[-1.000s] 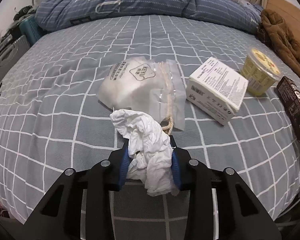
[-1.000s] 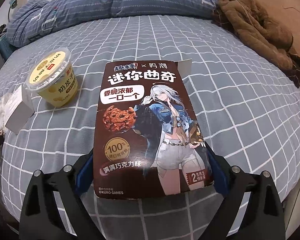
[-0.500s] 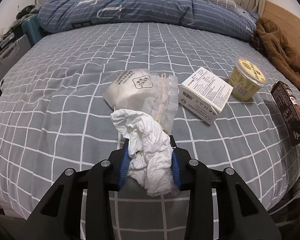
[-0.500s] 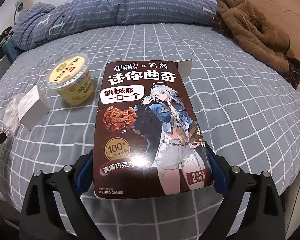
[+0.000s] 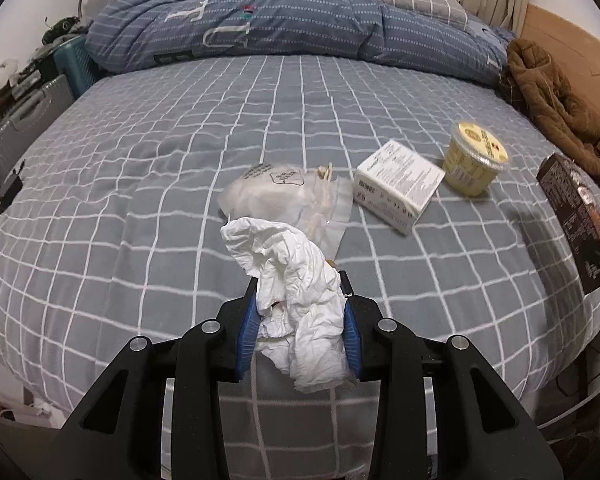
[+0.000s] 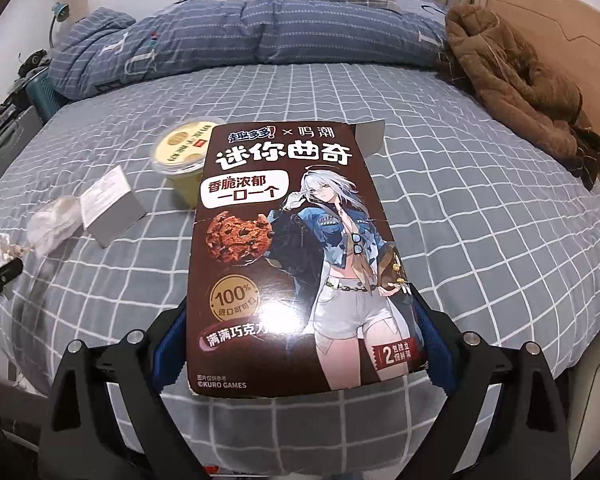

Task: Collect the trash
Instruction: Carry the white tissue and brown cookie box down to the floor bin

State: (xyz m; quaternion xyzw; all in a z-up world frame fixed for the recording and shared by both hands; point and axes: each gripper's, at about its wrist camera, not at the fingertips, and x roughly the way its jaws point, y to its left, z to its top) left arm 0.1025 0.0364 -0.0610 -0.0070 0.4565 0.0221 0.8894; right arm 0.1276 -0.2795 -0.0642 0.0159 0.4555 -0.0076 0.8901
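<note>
Item: crumpled white tissue, creased and bunched, one end standing up past the fingertips and the other hanging below them. Location: clamped between the blue pads of the left tool, off the bed.

Item: brown cookie box, flat cardboard, printed with a chocolate-chip cookie, white Chinese lettering and a drawn silver-haired figure in a blue jacket; top flap standing open at the far end. Location: gripped by its long sides in the right tool, near end of the box between the pads, far end pointing across the bed. In the left wrist view the same box shows at the right edge, clear of the bedspread.

Items lying on the grey checked bedspread, in a row: clear plastic bag holding something white, with a printed label; white carton with fine black print, just beside the bag; yellow lidded cup, near the carton.

Tool pose: both angled down over the near edge of the bed, black arms spread at the bottom of each view, left tool narrowly set, right tool wide.

Surroundings: blue striped duvet rolled along the far end; brown jacket heaped at the far right by a wooden headboard.
</note>
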